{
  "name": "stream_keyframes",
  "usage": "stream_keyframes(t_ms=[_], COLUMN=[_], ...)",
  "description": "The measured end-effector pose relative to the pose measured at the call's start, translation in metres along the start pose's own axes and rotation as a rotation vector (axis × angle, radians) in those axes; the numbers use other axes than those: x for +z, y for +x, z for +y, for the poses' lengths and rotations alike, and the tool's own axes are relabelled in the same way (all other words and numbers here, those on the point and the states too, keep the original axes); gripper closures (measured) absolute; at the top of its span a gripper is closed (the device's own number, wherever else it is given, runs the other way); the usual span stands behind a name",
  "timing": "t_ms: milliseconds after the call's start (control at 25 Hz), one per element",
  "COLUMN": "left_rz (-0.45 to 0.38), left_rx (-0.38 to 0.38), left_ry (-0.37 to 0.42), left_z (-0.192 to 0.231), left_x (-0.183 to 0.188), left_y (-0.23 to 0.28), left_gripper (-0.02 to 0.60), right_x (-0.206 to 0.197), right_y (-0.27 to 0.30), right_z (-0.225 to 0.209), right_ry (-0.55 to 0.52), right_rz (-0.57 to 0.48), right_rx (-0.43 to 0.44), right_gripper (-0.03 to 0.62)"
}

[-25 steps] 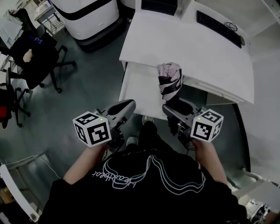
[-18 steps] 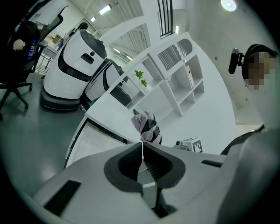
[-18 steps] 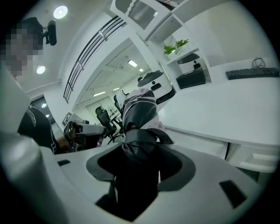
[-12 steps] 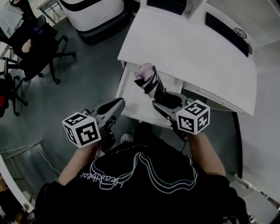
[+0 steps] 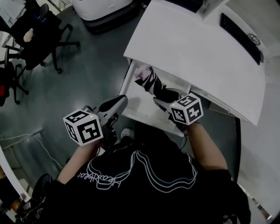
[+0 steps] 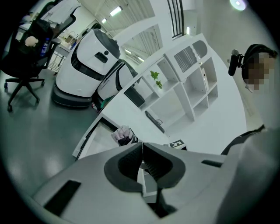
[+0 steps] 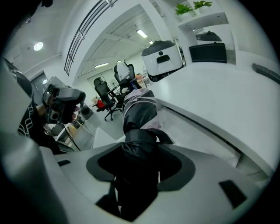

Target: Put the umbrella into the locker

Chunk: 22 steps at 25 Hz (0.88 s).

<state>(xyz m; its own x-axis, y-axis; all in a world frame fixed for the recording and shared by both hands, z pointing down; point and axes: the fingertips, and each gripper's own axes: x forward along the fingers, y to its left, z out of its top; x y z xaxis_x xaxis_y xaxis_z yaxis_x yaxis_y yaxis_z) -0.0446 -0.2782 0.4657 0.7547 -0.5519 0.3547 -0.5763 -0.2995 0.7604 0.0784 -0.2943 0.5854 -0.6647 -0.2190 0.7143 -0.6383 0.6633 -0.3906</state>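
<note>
A folded umbrella [image 5: 150,81], pink and white with black bands, sticks up and to the left out of my right gripper [image 5: 162,98], which is shut on its dark lower end. In the right gripper view the umbrella [image 7: 139,114] fills the gap between the jaws. It hangs over the open white locker drawer [image 5: 139,109] under the desk. My left gripper [image 5: 117,105] hovers at the drawer's front left edge, jaws together with nothing in them. In the left gripper view the umbrella [image 6: 124,135] shows just beyond the shut gripper [image 6: 142,154].
A white desk [image 5: 197,52] with a keyboard [image 5: 241,32] lies above the drawer. Black office chairs [image 5: 33,39] stand at the far left on the grey floor, and a large white machine [image 5: 105,8] stands at the top. White shelving [image 6: 192,87] lines the wall.
My right gripper has dropped and tilted, bringing the umbrella from upright down toward the drawer, leaning left. The left gripper has shifted slightly lower and closer to the drawer's front.
</note>
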Motion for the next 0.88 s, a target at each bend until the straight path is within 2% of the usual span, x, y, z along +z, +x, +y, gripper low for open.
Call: stream_keyframes(t_ms=[400,880], left_rz=[-0.009,-0.018], left_rx=[0.051,0.069], left_ry=[-0.028,-0.064], left_z=[0.025,0.045], left_x=[0.001,-0.007], left_y=[-0.01,-0.016], left_gripper=[0.569,0.569], right_x=[-0.039,-0.08], right_y=[0.069,0.117], right_z=[-0.026,-0.059], right_ry=[-0.018,-0.056], right_rz=[0.159,0.235], right_rx=[-0.05,-0.151], right_gripper=[0.361,0.359])
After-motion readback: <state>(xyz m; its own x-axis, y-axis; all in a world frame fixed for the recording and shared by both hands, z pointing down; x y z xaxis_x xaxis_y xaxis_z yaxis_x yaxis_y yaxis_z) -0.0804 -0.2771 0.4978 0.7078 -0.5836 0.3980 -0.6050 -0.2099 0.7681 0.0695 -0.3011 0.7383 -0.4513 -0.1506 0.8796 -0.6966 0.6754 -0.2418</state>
